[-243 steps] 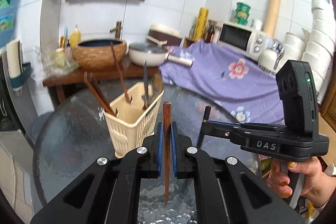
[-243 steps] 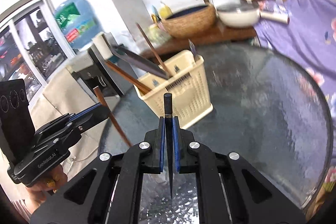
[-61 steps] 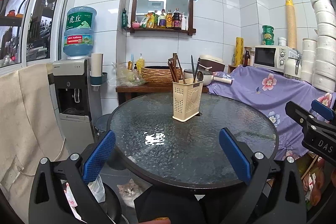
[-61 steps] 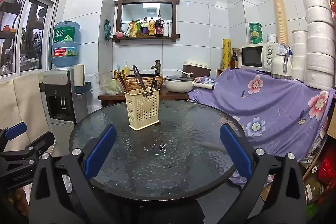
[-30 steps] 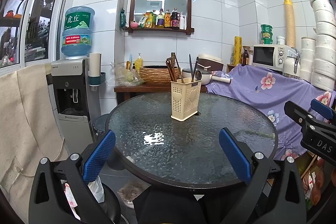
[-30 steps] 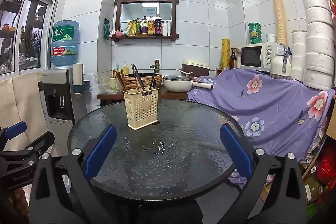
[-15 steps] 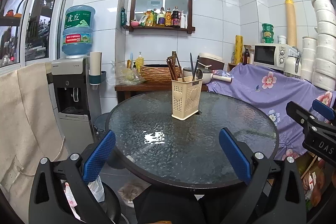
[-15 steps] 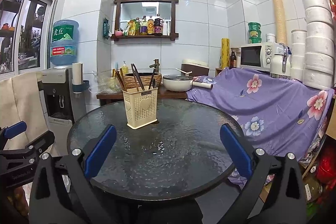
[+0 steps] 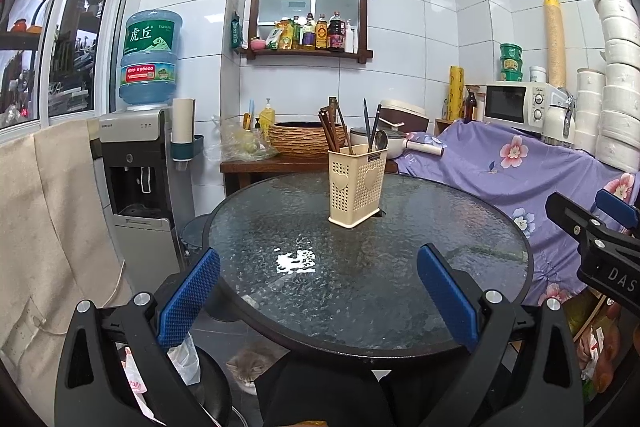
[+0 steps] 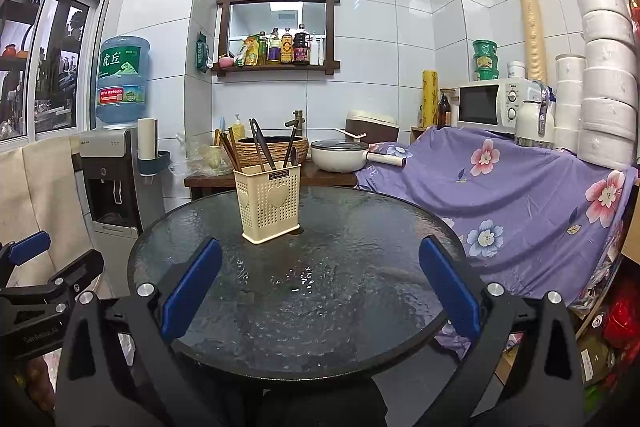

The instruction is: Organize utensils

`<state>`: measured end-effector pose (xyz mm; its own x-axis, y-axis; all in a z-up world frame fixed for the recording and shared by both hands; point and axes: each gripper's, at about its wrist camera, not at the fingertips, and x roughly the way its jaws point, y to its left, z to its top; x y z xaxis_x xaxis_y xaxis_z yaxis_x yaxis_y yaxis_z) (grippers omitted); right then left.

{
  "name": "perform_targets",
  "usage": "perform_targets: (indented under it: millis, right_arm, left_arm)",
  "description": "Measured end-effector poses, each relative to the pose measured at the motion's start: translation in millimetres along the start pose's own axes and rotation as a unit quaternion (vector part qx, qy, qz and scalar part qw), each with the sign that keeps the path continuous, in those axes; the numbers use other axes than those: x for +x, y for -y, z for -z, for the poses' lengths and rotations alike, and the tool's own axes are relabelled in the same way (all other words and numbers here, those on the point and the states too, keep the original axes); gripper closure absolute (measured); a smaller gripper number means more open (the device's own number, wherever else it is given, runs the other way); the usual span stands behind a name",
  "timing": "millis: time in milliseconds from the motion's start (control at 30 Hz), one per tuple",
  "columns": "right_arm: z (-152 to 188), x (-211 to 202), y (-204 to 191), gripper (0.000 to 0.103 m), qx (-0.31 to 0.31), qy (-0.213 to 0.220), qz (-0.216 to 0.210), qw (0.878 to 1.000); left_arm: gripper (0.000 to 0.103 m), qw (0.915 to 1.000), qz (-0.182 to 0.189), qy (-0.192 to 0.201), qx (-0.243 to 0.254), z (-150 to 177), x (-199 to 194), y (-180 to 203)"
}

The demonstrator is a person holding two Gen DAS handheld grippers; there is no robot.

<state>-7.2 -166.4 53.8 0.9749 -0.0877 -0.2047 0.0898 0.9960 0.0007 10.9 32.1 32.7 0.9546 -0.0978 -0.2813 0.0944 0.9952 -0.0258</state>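
on the glass table point(image 9: 400, 267), cream holder point(image 9: 355, 185) full of utensils point(image 9: 335, 131)

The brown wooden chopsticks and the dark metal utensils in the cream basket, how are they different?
The brown wooden chopsticks are reddish-brown and bunched in the left part of the cream perforated plastic basket; the dark metal utensils are grey-black and sit in its right part. The chopsticks lean left; the metal ones cross each other. Both stand handle-up inside the basket on the round glass table.

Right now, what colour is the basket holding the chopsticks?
Cream, with little holes and a heart shape on its side. The basket shows best in the right wrist view.
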Motion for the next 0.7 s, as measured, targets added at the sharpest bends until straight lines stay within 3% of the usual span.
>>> perform_targets:
  millis: [700]
  right_arm:
    - [2.4, 3.6, 0.9, 0.006, 0.003, -0.007, -0.001, 1.0]
  left_arm:
    - [0.006, 1.0, 0.0, -0.003, 0.001, 4.2, 1.1, -1.4]
